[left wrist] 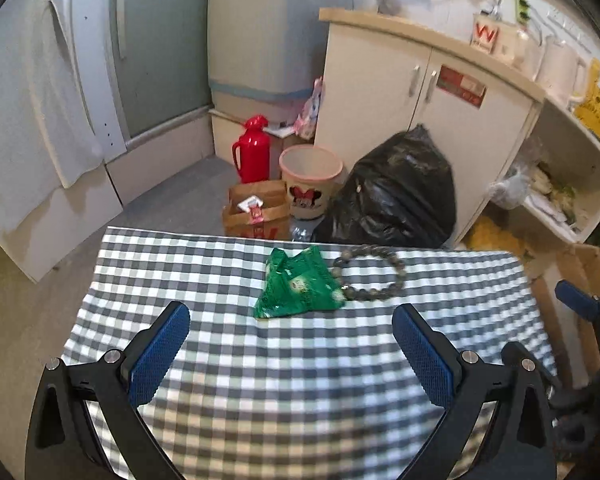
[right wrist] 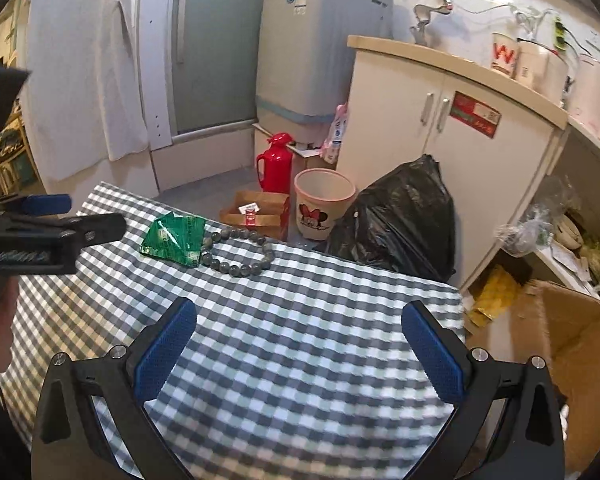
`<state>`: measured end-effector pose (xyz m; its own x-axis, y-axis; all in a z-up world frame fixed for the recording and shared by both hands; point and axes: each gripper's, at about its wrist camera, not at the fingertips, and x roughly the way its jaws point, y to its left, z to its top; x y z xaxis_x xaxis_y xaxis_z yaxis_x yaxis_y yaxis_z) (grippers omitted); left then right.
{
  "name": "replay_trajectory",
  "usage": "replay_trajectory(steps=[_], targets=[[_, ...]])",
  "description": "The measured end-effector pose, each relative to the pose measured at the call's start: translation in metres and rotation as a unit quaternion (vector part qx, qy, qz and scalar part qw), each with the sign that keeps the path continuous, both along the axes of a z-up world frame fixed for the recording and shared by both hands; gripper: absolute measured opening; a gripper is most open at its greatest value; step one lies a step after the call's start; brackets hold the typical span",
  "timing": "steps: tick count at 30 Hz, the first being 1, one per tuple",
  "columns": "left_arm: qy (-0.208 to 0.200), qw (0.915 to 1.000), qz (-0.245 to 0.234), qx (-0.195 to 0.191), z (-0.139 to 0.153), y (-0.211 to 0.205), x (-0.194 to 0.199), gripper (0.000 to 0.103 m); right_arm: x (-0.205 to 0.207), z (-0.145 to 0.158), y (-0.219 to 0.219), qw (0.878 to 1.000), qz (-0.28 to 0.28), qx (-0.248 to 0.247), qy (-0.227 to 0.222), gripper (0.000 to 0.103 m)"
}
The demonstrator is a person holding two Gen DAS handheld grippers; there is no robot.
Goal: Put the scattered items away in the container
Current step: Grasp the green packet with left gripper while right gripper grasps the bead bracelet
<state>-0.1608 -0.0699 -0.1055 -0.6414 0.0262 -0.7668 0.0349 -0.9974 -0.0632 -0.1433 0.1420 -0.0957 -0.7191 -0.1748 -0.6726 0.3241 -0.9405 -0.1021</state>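
A crumpled green packet point(left wrist: 296, 284) point(right wrist: 174, 238) lies near the far edge of the table with the grey-and-white checked cloth point(left wrist: 260, 380) point(right wrist: 300, 360). A dark bead bracelet point(left wrist: 370, 272) point(right wrist: 240, 252) lies flat beside it, touching its right side. My left gripper point(left wrist: 292, 344) hovers open over the cloth, a short way in front of the packet, with nothing between its blue pads. My right gripper point(right wrist: 300, 320) is open too and empty, over the right half of the table, farther from both items. The left gripper point(right wrist: 80, 214) shows side-on at the left edge of the right wrist view.
An open cardboard box point(right wrist: 572, 344) point(left wrist: 580, 264) stands on the floor right of the table. Beyond the far edge are a brown paper bag point(left wrist: 256, 212), a Minnie-print bin point(left wrist: 310, 184), a red flask point(left wrist: 252, 152) and a full black bag point(left wrist: 396, 192). White cupboards stand behind.
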Motion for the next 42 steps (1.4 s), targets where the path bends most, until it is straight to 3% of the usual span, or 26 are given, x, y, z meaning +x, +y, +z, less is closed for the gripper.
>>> replay_trajectory(steps=[4,12,24,30,33,35,37,42], targets=[[-0.011,0.9999,0.002,-0.012,-0.017,-0.003,-0.023,0.103,-0.017,-0.021,-0.014,1.0,0.01,0.009,-0.017,0.103],[-0.052,0.9984,-0.004,0.021,-0.053,-0.011,-0.053,0.103,-0.047,-0.038,-0.035,0.999,0.019,0.009,-0.029,0.103],[-0.089,0.995,0.005,0.045,-0.083,-0.017,-0.082,0.103,-0.083,-0.071,-0.056,0.995,0.063,-0.006,-0.074,0.103],[-0.079,0.9957,0.005,0.047,-0.085,-0.019,-0.083,0.102,-0.094,-0.083,-0.067,0.991,0.084,-0.015,-0.099,0.103],[-0.071,0.9968,0.003,0.036,-0.086,-0.019,-0.081,0.094,-0.096,-0.084,-0.072,0.99,0.093,-0.015,-0.1,0.103],[-0.069,0.997,-0.001,0.035,-0.084,-0.02,-0.08,0.083,-0.097,-0.085,-0.075,0.99,0.096,-0.009,-0.104,0.103],[-0.069,0.9966,-0.007,0.044,-0.081,-0.022,-0.079,0.062,-0.097,-0.086,-0.079,0.989,0.101,0.002,-0.106,0.103],[-0.063,0.9958,-0.03,0.06,-0.079,-0.02,-0.075,0.044,-0.095,-0.085,-0.088,0.989,0.107,0.015,-0.103,0.103]])
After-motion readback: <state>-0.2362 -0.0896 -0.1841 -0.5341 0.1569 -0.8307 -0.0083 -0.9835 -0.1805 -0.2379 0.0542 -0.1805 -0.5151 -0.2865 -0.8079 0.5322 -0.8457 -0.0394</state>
